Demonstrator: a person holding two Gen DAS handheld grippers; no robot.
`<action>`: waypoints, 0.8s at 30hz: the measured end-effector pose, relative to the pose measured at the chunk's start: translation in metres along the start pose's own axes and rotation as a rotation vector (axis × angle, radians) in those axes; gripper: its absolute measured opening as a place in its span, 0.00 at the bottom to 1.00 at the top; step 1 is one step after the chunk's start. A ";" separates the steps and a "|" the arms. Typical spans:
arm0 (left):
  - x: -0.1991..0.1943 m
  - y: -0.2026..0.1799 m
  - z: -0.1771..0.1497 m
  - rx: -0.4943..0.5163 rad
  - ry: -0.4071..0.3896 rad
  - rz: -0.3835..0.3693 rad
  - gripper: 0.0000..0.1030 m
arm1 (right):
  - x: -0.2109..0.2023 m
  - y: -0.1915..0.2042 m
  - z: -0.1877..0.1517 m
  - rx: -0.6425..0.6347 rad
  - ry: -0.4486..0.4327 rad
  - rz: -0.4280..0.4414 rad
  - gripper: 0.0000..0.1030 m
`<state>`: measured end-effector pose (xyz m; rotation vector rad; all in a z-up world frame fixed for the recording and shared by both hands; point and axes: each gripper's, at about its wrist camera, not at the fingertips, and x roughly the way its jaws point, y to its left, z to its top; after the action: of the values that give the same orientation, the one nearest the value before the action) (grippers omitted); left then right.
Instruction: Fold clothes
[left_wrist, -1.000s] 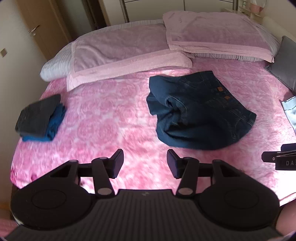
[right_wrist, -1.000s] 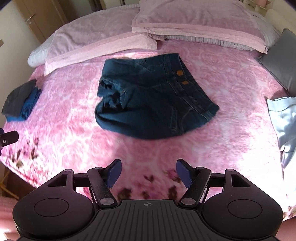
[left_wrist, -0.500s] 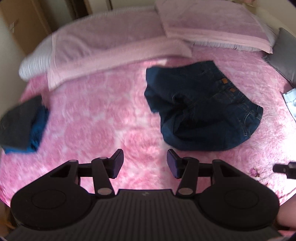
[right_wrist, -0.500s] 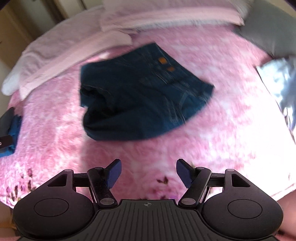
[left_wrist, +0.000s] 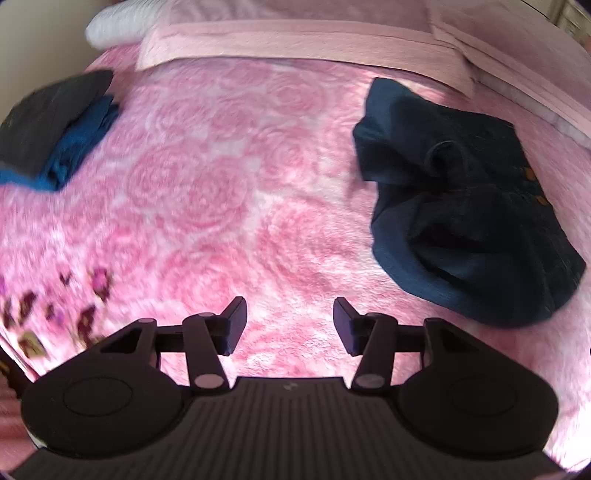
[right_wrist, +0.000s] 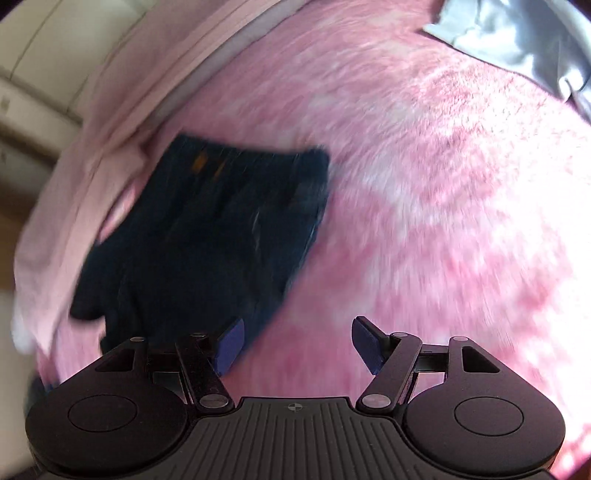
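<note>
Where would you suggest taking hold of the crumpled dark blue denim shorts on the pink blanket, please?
Probably at the near hem edge of the crumpled dark blue denim shorts, coming in low from the blanket side. That edge lies flat and free on the pink floral blanket, just ahead of the open right gripper. The bunched middle fold is thicker and would likely drag several layers.

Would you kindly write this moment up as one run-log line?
phase: approach | left gripper: open, empty | right gripper: open, empty | jeans: crumpled on bed, unfolded | folded stack: at bed edge
</note>
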<state>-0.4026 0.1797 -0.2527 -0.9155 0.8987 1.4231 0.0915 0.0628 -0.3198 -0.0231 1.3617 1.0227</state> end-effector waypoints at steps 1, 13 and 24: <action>0.005 0.001 -0.003 -0.010 -0.001 0.010 0.46 | 0.011 -0.008 0.011 0.016 -0.018 0.027 0.67; 0.039 0.006 -0.009 -0.078 -0.057 0.045 0.46 | 0.111 -0.039 0.061 0.103 -0.094 0.254 0.34; 0.056 -0.028 0.019 -0.042 -0.076 -0.148 0.45 | -0.062 -0.084 0.043 0.029 -0.321 0.042 0.09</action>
<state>-0.3766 0.2205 -0.2975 -0.9341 0.7318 1.3442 0.1845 0.0008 -0.3023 0.1845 1.0868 0.9937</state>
